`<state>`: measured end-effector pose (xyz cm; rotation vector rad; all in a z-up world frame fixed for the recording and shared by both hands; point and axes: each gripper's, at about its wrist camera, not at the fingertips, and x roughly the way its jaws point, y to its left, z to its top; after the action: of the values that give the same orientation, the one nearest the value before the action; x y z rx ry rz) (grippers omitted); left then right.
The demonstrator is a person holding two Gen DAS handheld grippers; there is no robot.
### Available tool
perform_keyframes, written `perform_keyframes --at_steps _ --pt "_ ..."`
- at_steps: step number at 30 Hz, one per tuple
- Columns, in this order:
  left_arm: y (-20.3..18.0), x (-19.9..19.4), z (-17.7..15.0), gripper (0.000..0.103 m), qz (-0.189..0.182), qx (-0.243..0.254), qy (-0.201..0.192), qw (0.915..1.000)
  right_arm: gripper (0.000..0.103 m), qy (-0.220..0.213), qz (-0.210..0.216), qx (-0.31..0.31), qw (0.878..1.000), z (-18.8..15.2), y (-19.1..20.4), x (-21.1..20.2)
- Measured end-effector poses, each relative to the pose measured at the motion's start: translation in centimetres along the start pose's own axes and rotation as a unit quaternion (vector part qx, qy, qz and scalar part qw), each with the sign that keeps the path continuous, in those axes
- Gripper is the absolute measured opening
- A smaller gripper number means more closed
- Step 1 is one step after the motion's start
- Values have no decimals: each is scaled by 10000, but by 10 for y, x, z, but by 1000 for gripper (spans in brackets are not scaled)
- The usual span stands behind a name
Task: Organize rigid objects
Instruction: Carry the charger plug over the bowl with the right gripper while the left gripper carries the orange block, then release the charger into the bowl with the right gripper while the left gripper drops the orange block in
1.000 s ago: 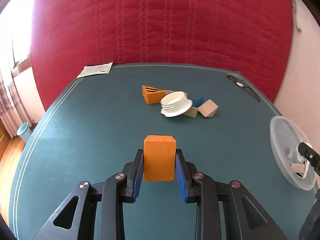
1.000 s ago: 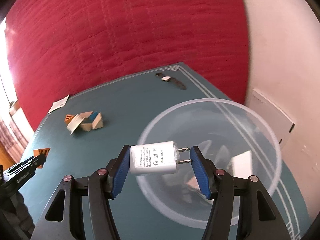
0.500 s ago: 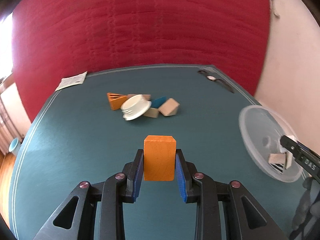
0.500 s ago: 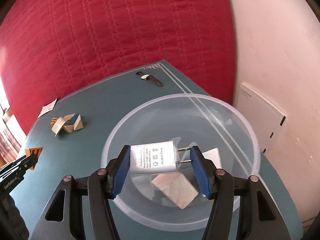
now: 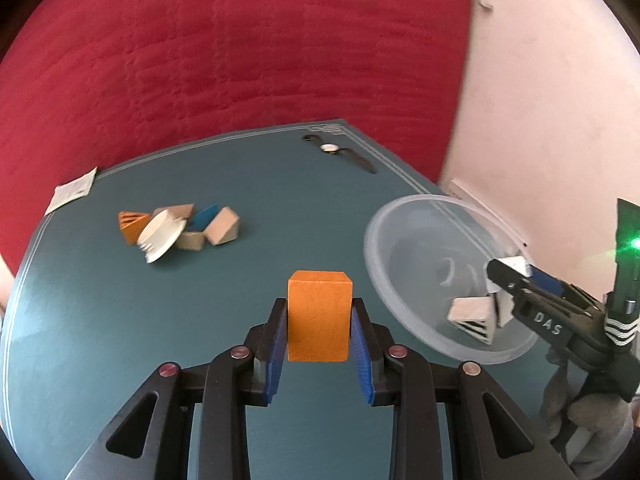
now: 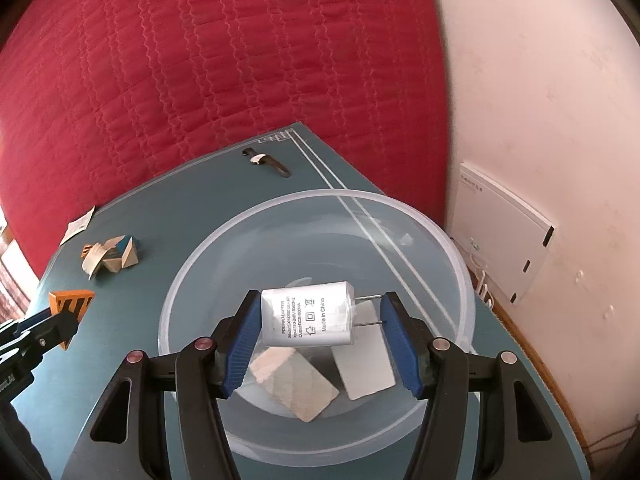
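My left gripper point(image 5: 319, 322) is shut on an orange wooden block point(image 5: 319, 314) and holds it above the teal table, left of the clear plastic bowl point(image 5: 384, 280). My right gripper point(image 6: 318, 320) is shut on a white power adapter point(image 6: 307, 318) and holds it over the bowl point(image 6: 192, 280). A pale wooden block point(image 6: 294, 388) and a white flat piece point(image 6: 362, 364) lie in the bowl. The left gripper with its orange block point(image 6: 70, 304) shows at the left edge of the right wrist view.
A pile of wooden blocks with a white ribbed lid point(image 5: 160, 234) lies at the far left of the table. A wristwatch point(image 5: 340, 152) lies near the far corner. A paper slip point(image 5: 72, 190) sits at the far left edge. A red quilt hangs behind.
My right gripper has moved forward with the adapter, from the bowl's near rim to over its middle. My left gripper has swung right with the orange block, bringing the bowl closer.
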<state>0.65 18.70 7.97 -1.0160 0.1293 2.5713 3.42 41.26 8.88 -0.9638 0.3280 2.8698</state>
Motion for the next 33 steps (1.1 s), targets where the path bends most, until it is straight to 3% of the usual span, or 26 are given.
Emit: perform_keyframes --at_steps 4,6,18,28,29,30,32,33 --pt "-15 2 4 32 -106 137 -20 9998 62 -27 2 54 10000 1 -5 -2" --pt "-20 2 4 32 -148 182 -18 9997 67 -62 -9 81 9999 3 -6 -4" --pt "-45 13 5 32 -465 388 98 9981 67 -180 -154 265 9994 6 -14 -9" --pt "-78 29 1 32 -965 624 235 9931 68 -227 -185 371 9989 11 -19 -9" --pt "-81 30 1 41 -1014 643 230 9925 68 -228 -186 370 9989 10 -19 -9" --pt "-82 30 0 67 -1046 655 217 9921 68 -228 -184 374 9989 10 -19 -9" --pt "-80 26 -4 94 -1001 602 -23 9931 68 -223 -184 373 9989 10 -19 -9" --pt "-79 23 -5 94 -936 617 -166 9936 67 -223 -189 378 9989 10 -19 -9"
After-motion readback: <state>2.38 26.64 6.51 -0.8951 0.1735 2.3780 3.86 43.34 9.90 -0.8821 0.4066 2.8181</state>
